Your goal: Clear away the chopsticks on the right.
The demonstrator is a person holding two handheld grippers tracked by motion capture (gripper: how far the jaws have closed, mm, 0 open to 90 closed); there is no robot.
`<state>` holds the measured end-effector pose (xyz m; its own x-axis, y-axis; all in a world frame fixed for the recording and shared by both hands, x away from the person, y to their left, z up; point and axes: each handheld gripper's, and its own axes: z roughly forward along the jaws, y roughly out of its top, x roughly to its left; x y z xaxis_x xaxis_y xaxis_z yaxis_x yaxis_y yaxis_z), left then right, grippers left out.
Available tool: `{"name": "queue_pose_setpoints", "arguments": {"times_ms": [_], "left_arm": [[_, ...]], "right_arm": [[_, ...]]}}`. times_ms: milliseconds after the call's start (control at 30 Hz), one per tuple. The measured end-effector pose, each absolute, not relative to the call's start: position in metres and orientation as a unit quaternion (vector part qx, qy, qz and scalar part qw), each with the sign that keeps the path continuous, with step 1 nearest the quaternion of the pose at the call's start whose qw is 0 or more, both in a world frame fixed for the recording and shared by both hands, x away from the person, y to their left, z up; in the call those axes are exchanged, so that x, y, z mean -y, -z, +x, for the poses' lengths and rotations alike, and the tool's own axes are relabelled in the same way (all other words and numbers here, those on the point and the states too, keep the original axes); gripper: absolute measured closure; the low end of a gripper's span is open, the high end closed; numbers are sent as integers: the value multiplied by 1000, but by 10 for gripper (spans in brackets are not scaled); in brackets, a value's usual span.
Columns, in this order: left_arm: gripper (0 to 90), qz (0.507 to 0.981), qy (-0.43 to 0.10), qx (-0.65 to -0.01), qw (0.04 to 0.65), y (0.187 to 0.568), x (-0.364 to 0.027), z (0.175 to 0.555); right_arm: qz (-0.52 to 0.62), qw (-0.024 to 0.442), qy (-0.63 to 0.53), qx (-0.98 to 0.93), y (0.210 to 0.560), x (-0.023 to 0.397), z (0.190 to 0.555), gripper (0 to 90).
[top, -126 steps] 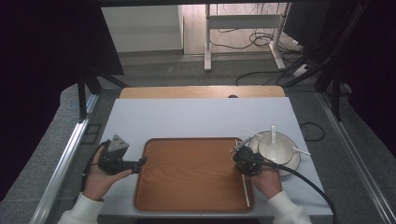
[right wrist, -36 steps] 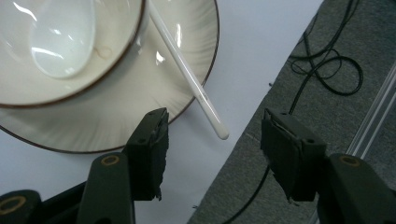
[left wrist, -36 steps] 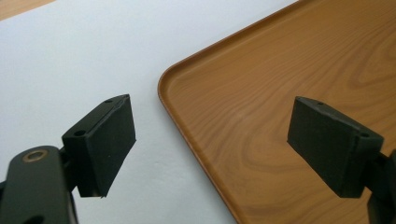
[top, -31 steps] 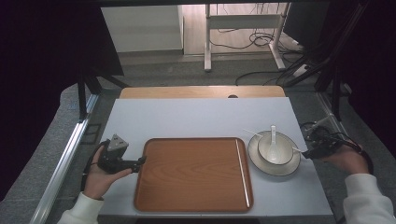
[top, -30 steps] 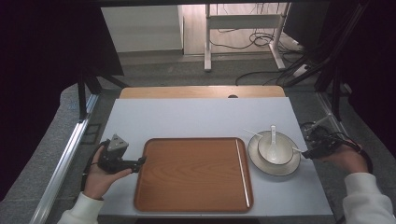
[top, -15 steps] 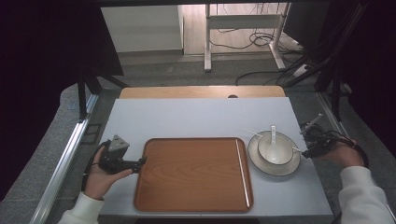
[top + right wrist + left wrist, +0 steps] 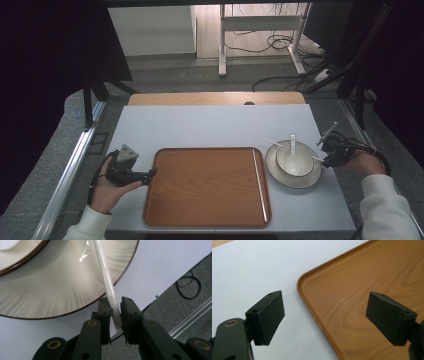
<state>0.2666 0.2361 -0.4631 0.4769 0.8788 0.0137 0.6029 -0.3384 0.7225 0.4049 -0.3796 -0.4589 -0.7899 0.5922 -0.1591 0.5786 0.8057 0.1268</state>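
A wooden tray (image 7: 207,185) lies mid-table. To its right stands a cream plate (image 7: 280,176) holding a white bowl (image 7: 296,161) with a white spoon (image 7: 292,144) in it. A thin white chopstick (image 7: 105,277) lies across the plate (image 7: 50,290). My right gripper (image 7: 322,159) sits at the plate's right rim, and in the right gripper view it (image 7: 115,307) is shut on the chopstick's end. At the tray's left edge my left gripper (image 7: 150,173) is open; the left gripper view shows its jaws (image 7: 324,317) straddling the tray's corner (image 7: 362,277) with nothing between them.
The white tabletop (image 7: 210,125) extends behind the tray, with a wooden strip (image 7: 215,98) at its far edge. Past the table's right edge is grey floor with cables (image 7: 187,282). A metal rail (image 7: 70,170) runs along the left side.
The right hand went from the tray's right edge, left of the plate, around to the plate's right side and edged in to its rim. The left gripper has not moved.
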Motion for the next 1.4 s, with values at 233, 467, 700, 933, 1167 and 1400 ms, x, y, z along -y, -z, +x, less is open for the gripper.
{"name": "queue_pose_setpoints", "arguments": {"times_ms": [233, 467, 700, 933, 1167, 1400], "left_arm": [[147, 793, -208, -465, 335, 461, -235, 266], [146, 793, -207, -466, 333, 463, -234, 266], [146, 793, -208, -466, 334, 462, -235, 266], [147, 792, -208, -466, 334, 462, -235, 266], [147, 792, -208, -466, 334, 462, -235, 266], [147, 792, -210, -465, 335, 461, -235, 266]], "right_arm": [[299, 102, -46, -948, 458, 381, 405, 824], [312, 104, -62, -942, 458, 384, 401, 833], [344, 111, -85, -928, 455, 390, 398, 837], [367, 125, -119, -914, 444, 396, 392, 837], [389, 157, -159, -894, 423, 392, 380, 837], [399, 175, -215, -874, 408, 380, 361, 837]]}}
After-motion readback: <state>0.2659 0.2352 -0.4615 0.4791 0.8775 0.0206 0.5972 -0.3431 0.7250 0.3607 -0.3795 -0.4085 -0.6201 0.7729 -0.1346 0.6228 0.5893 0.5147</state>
